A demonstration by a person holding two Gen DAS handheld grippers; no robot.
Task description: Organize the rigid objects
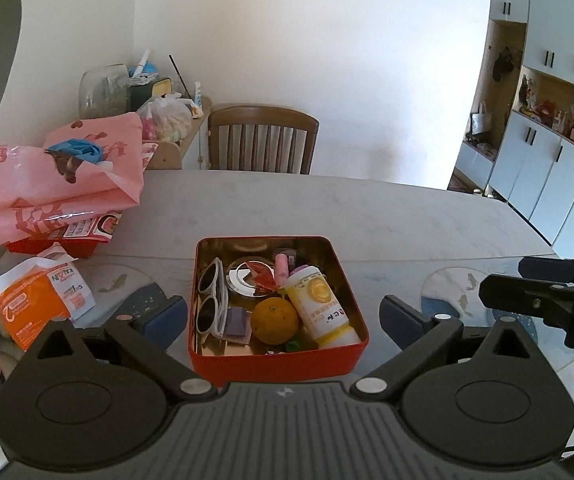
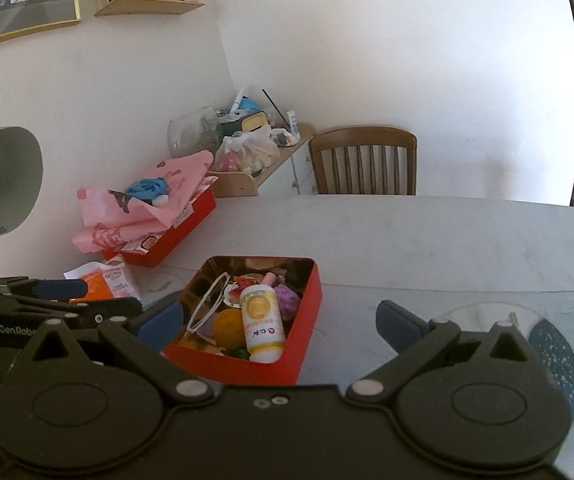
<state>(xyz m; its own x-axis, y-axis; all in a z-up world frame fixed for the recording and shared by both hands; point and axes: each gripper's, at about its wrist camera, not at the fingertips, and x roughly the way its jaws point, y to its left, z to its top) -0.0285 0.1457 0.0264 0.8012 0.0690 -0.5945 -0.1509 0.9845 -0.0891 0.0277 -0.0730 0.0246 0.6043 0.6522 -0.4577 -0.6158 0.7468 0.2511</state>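
Fingers (image 1: 159,314) on the left gripper (image 1: 283,316) are spread as wide as they go with nothing between them, and the right gripper (image 2: 283,320) looks just as wide and empty. The square red metal tin (image 1: 275,360) sits on the pale marble desk (image 1: 367,216) right in front of both, already packed: white sunglasses (image 1: 213,300), an orange (image 1: 275,320), a yellow-capped white bottle (image 1: 321,308). Feels like the sorting is basically done. Next move is probably grabbing anything rigid left over, or just backing off.
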